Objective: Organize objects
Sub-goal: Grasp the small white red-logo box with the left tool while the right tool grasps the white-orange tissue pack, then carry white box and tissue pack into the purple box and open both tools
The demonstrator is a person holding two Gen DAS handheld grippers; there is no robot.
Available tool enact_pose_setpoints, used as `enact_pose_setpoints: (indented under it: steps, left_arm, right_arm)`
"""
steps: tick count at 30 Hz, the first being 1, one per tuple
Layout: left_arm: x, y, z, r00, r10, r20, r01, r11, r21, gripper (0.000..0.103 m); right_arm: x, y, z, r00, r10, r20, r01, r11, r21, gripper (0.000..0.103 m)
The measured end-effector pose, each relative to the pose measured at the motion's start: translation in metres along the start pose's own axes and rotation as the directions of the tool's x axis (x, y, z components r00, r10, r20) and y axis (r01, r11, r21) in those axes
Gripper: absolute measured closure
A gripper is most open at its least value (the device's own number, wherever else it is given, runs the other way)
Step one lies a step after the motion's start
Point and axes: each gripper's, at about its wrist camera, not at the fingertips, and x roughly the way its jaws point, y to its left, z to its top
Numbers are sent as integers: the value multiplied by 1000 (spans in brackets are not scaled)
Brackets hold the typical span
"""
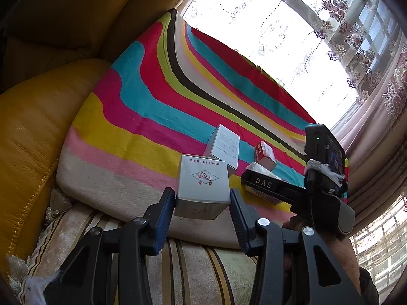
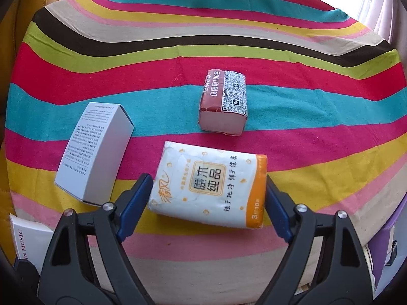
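Your left gripper [image 1: 202, 202] pinches one square silver-grey cardboard box [image 1: 202, 186] at the near edge of the striped blanket [image 1: 132, 117]. Your right gripper [image 2: 207, 198] straddles one white-and-orange tissue pack [image 2: 208, 185], fingers spread just beside its ends. One red tissue pack [image 2: 223, 101] and one white printed carton [image 2: 94, 152] lie mid-blanket.
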Motion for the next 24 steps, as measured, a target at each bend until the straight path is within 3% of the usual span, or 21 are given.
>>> enact_pose_setpoints:
  steps: [19,24]
  left_arm:
    - [-2,-29,-5,998,55,20,-57,990,130,58]
    - [-3,-45,-11,999,43,8,-44,985,165,58]
  right_arm:
    - [-67,-39,-40,993,15,114,-11,999,-34,23]
    - [-81,-60,-54,993,12,118,-11,1000,-11,23]
